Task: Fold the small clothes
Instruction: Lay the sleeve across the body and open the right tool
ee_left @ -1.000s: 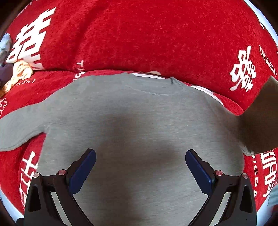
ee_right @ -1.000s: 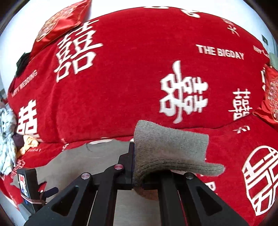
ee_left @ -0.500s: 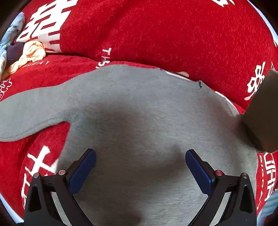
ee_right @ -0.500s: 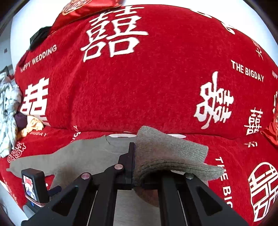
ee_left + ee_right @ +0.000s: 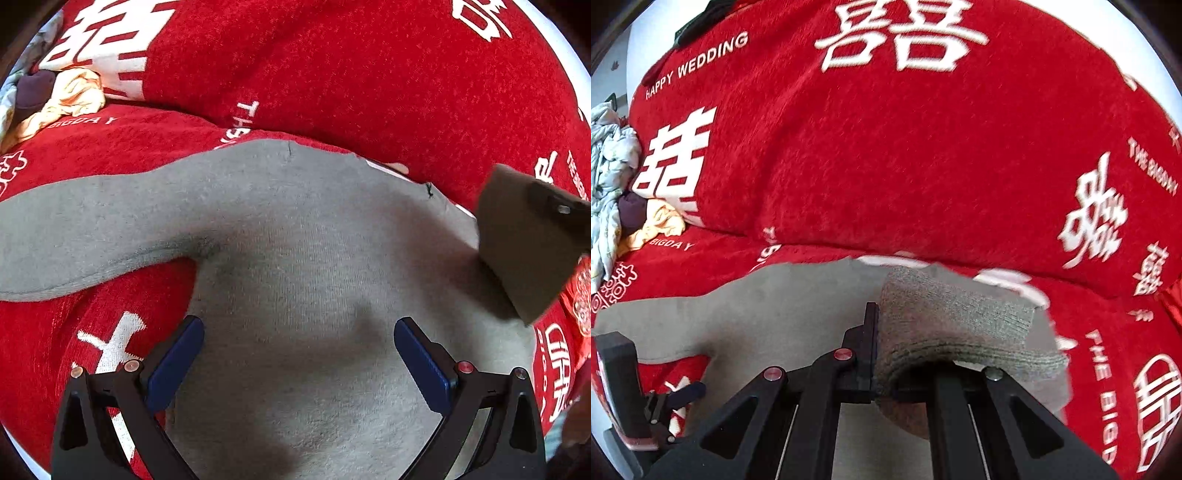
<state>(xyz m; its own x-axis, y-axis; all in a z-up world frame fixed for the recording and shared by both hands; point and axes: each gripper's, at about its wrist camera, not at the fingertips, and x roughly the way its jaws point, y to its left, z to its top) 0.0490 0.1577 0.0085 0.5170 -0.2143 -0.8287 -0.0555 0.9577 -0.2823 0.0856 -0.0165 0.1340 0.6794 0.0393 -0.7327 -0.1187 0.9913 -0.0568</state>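
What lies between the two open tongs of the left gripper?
Only the flat body of the grey sweater lies between the left gripper tongs, as the left wrist view shows.

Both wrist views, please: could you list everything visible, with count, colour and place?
sweater: one, grey, flat on the sofa cover
sleeve cuff: one, grey, lifted at the sweater's right side
sofa cover: one, red with white lettering, under and behind the sweater
clothes pile: one heap, pale blue, yellow and dark, far left
left gripper: one, black with blue pads, open over the sweater
right gripper: one, black, shut on the sleeve cuff
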